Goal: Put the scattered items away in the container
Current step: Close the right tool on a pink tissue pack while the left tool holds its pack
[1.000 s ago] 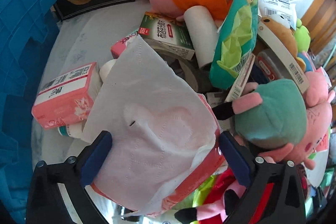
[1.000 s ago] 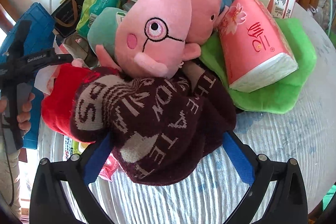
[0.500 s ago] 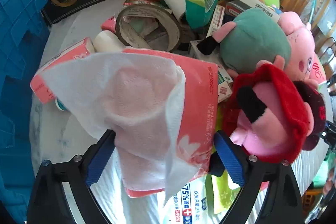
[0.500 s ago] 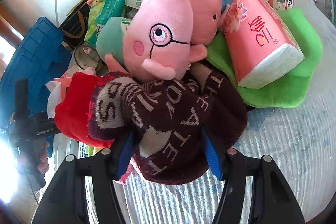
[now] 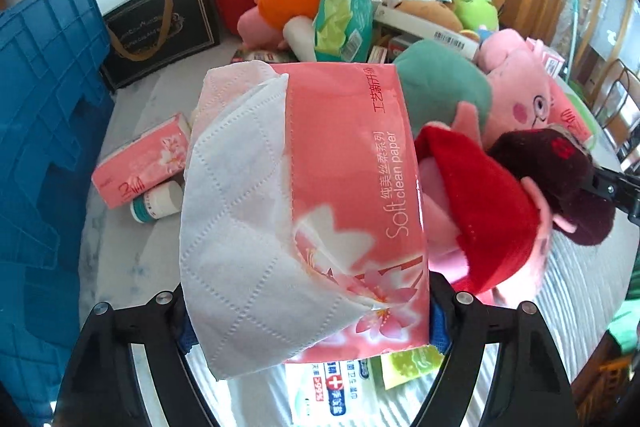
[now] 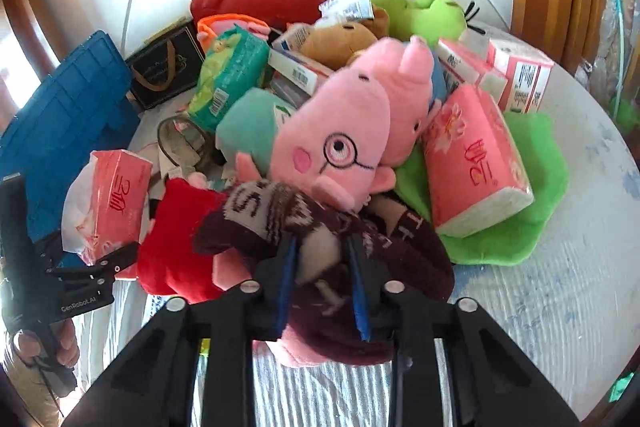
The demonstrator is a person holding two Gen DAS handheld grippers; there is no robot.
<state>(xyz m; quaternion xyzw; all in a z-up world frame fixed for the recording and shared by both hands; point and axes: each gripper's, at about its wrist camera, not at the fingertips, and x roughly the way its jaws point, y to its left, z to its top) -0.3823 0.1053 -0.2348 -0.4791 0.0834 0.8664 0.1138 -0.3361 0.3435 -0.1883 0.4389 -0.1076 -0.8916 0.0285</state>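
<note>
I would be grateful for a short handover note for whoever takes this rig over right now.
Left claw: shut on the pink soft tissue pack, a white tissue sheet hanging from its opening, held above the table.
Right claw: shut on the maroon knitted lettered garment at the near edge of the pile.
The blue plastic crate stands at the left.
Done: nothing visibly stowed.
Left: put both held items in the crate, then the plush toys, other tissue packs and boxes.

Glossy plastic tissue pack [image 5: 352,195] (quilted paper protruding).
</note>
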